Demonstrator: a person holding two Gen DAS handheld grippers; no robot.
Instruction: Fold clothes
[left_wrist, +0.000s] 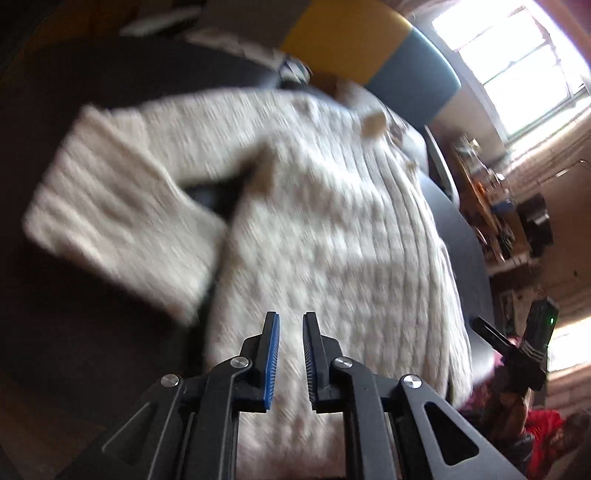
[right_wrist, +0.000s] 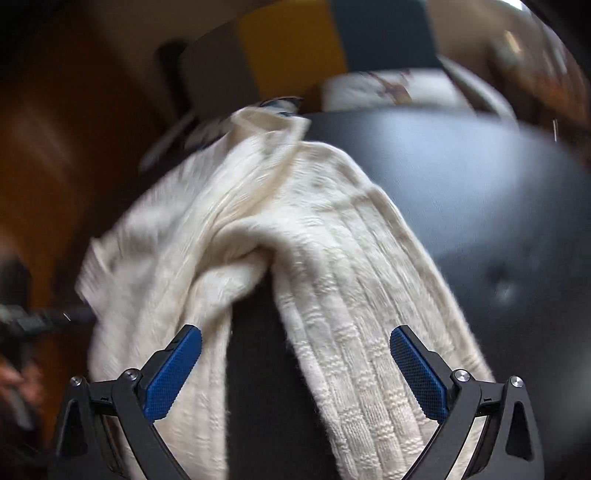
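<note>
The cream cable-knit sweater (left_wrist: 325, 206) lies on the dark round worktop (right_wrist: 461, 192), its body running lengthways from the near edge, under both cameras, toward the far edge where the collar sits. That long axis points almost straight away from the left hand-held gripper (left_wrist: 291, 363), which hovers just over the hem end with its jaws drawn narrow, a slim gap between the blue pads, and nothing visibly pinched in them. One sleeve (left_wrist: 122, 221) juts out from the body toward the left edge of the worktop, its ribbed cuff end nearer this gripper than the other.

In the right wrist view the knit is less flat: the sweater (right_wrist: 236, 236) is bunched into a ridge near the middle, and a long ribbed strip (right_wrist: 351, 332) of it, sleeve or side panel, I cannot tell, runs from that bunch down toward the near edge, passing between the wide-spread jaws of the right hand-held gripper (right_wrist: 295, 369). That gripper holds nothing, and the strip lies directly ahead of and beneath it, aligned with its fingers.

Both views are motion-blurred. My judgement is that the sweater is only partly arranged, with the sleeve out and a fold bunched. The right gripper is better placed for the strip, the left for the hem or sleeve.
</note>
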